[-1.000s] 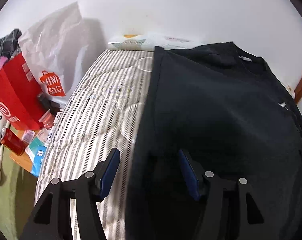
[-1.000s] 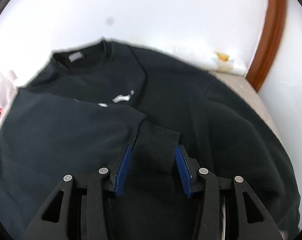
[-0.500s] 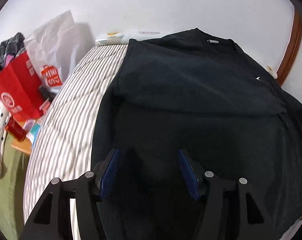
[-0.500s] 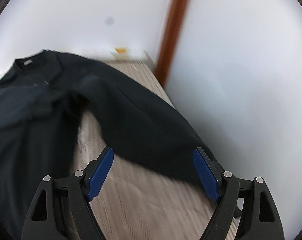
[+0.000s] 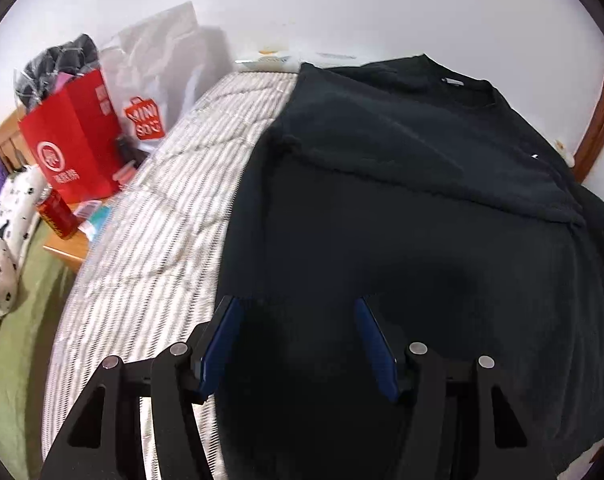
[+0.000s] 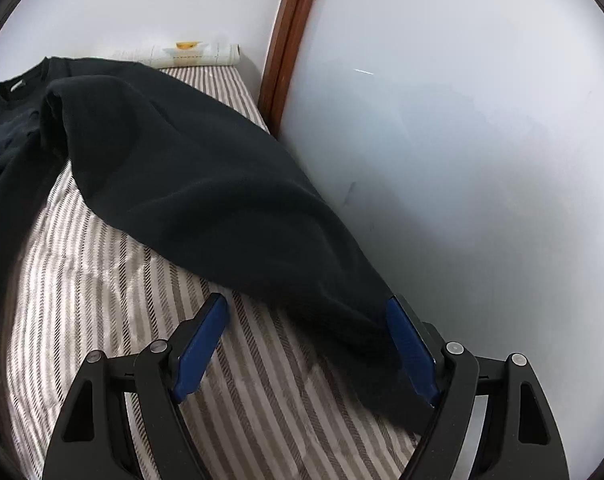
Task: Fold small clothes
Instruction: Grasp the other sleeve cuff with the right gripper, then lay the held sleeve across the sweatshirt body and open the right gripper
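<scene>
On the far left, a red shopping bag (image 5: 75, 140) and a white one (image 5: 157, 80) are sitting beside the striped mattress (image 5: 149, 240). My left gripper (image 5: 297, 336) is hanging over the hem of the black sweatshirt (image 5: 422, 208), jaws partly apart; can't tell if they're pinching fabric. The sweatshirt is lying lengthwise on the mattress, collar (image 5: 454, 80) pointing at the far wall. Its right sleeve (image 6: 205, 192) is running diagonally back toward me, with the cuff end sitting between my right gripper's (image 6: 306, 340) wide, closing jaws.
</scene>
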{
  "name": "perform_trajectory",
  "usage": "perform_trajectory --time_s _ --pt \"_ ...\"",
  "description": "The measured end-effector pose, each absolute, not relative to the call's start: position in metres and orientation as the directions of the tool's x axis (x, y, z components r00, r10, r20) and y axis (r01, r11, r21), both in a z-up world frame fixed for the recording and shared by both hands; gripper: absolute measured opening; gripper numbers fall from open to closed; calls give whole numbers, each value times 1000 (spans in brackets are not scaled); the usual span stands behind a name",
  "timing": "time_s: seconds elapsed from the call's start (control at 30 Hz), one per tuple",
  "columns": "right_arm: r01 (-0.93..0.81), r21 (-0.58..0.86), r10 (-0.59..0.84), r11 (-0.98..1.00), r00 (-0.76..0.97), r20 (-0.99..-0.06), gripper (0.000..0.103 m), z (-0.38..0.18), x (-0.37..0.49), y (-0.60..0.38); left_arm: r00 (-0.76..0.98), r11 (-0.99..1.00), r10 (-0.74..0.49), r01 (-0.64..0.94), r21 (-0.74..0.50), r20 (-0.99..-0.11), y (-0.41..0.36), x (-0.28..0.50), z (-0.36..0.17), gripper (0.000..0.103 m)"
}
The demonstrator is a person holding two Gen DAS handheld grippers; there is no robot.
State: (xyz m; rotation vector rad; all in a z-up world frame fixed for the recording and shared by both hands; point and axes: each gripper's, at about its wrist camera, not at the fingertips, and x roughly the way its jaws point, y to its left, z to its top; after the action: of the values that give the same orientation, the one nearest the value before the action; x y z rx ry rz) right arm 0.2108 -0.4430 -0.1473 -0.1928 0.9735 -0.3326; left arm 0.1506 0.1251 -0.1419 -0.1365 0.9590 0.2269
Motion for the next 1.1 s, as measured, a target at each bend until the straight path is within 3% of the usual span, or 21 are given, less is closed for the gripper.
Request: perform_trajectory --time_s 0.07,0.13,0.37,0.57,0.73,0.9,1.1 --pt "164 -292 -333 942 533 -778 12 -147 217 -437 549 967 136 -253 -9 -825 127 148 -143 58" --pt "170 -318 -359 933 532 -767 8 -145 223 -432 548 968 133 -252 -11 -826 130 146 -145 58" --pt "173 -245 -296 954 674 -677 7 -78 230 -395 537 968 122 -250 -20 -835 150 140 -153 58" --pt "52 -156 -138 986 776 -615 7 -18 260 -310 561 967 74 -242 -78 -824 166 141 -155 58" --pt "-104 -145 6 984 831 -557 7 11 277 -215 579 974 66 -216 -74 -812 165 141 -157 65" --pt "-257 -101 156 961 807 -569 7 1 296 -130 598 979 87 -198 -41 -797 162 139 -159 69" --pt "-353 -54 230 934 711 -665 8 -62 322 -55 589 982 87 -188 -32 -803 159 142 -160 78"
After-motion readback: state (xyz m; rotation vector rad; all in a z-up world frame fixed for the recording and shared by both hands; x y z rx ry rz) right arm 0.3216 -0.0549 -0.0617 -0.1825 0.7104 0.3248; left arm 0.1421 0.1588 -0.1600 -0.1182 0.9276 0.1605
